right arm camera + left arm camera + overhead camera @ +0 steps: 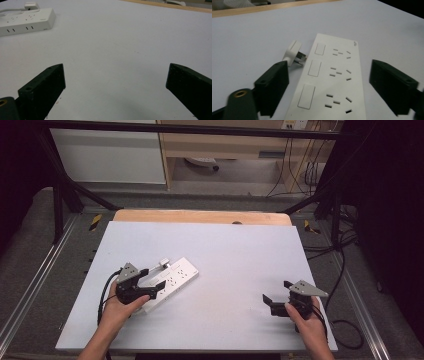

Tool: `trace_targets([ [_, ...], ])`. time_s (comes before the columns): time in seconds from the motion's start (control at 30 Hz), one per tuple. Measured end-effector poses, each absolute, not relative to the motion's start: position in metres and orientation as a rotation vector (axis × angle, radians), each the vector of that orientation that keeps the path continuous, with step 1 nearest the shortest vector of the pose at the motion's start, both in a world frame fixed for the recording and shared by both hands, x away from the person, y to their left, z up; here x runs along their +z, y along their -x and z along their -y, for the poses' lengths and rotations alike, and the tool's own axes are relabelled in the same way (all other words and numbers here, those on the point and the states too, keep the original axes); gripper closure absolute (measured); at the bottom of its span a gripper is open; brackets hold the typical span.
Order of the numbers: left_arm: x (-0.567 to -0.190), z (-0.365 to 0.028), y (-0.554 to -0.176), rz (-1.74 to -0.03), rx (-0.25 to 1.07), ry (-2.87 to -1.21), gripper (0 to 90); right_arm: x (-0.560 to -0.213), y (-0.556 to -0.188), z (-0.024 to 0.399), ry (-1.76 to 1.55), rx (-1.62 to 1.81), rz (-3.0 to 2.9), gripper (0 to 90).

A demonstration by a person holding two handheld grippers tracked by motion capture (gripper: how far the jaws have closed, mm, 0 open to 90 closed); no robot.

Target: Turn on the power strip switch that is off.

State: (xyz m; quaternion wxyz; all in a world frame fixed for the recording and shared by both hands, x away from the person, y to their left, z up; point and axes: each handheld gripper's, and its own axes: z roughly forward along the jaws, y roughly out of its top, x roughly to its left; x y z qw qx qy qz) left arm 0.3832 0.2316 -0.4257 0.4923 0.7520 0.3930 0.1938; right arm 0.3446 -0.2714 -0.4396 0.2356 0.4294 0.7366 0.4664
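Your left gripper (152, 279), fingers released, is straddling the power strip (172, 276) left of centre in the high view; closing off-centre risks skidding it into the loose plug (293, 52). Right gripper (276, 296) is idling, released.

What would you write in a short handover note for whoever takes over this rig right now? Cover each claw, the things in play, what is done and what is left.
Left claw: open, jaws either side of the white power strip, not closed on it.
Right claw: open, holding nothing, over bare table on the right side.
Power strip: flat on the table, left of centre.
White plug: lying loose beside the strip's far end, prongs towards it, not in any socket.
Done: nothing plugged in.
Left, probably: steady the strip, pick up the plug, seat it in a socket.
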Motion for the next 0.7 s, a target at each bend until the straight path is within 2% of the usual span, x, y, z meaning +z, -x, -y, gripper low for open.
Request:
trace_targets([
  [0.1,-0.423,-0.231,-0.382,-0.936,0.487,-1.798,5.2,-0.44,-0.345,0.272,-1.18,1.281,-2.021,2.8],
  [0.7,-0.411,-0.224,-0.373,-0.899,0.491,-1.744,5.8,-0.44,-0.345,0.267,-1.17,1.27,-2.031,2.8],
])
